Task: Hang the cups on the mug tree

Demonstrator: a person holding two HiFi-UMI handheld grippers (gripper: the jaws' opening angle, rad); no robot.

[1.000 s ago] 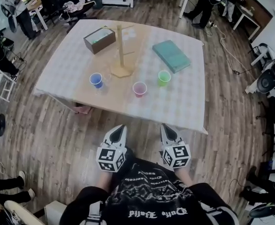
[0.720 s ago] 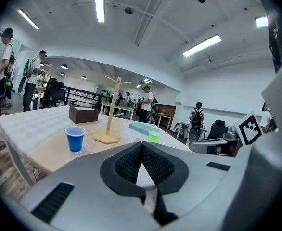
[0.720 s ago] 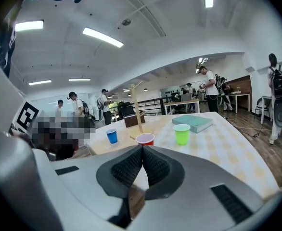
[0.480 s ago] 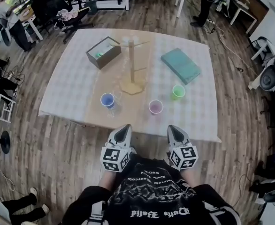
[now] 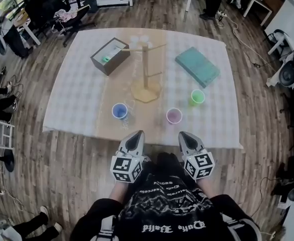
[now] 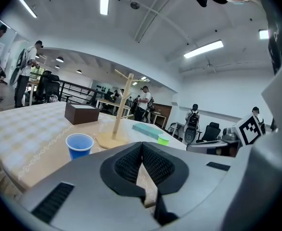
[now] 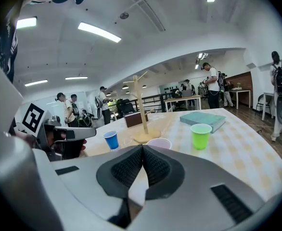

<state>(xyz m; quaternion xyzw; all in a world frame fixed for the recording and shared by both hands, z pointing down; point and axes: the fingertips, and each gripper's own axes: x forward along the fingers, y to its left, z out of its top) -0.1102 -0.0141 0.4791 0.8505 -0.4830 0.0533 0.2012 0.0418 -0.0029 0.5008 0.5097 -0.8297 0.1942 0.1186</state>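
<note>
A wooden mug tree [image 5: 146, 79] stands upright mid-table with bare pegs. In front of it stand three cups: blue [image 5: 119, 111] at left, pink [image 5: 174, 116] in the middle, green [image 5: 197, 97] at right. My left gripper [image 5: 136, 137] and right gripper [image 5: 183, 136] hover side by side just short of the table's near edge, both shut and empty. The left gripper view shows the blue cup [image 6: 79, 145] and the tree [image 6: 119, 110] beyond shut jaws. In the right gripper view the green cup [image 7: 200, 134], pink cup [image 7: 159, 143] and blue cup [image 7: 111, 140] stand past its shut jaws.
A brown open box [image 5: 110, 56] sits at the table's back left and a teal book [image 5: 197, 67] at back right. A checked cloth [image 5: 77, 89] covers the table. People, chairs and desks stand around the room.
The table and cups have come closer and lower in the head view as I stepped up to it. Both grippers stay shut, close to my body.
</note>
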